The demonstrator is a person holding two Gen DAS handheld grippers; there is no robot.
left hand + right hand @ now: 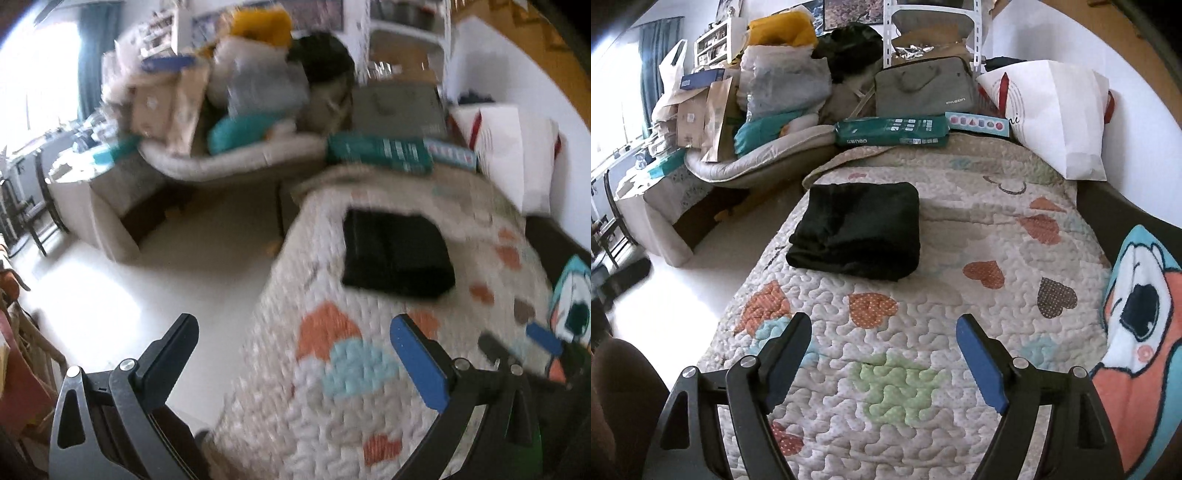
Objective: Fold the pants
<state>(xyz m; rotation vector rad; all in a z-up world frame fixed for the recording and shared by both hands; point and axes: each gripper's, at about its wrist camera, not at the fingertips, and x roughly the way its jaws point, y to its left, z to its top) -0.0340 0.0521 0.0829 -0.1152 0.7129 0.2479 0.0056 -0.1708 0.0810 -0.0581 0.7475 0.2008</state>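
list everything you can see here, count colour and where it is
pants: one, black, folded into a neat block on the quilt, toward its left edge
quilt: one, cream with orange, teal and green hearts, covering the bed
cartoon blanket: one, teal, white and orange, at the bed's right edge
green package: one, dark green, at the far end of the bed
laptop bag: one, grey, behind the green package
white bag: one, white with red, far right corner
pile of bags and boxes: many, mixed colours, on the beige sofa at left
left gripper: one, black with a blue pad, open, empty
right gripper: one, black with blue pads, open, empty
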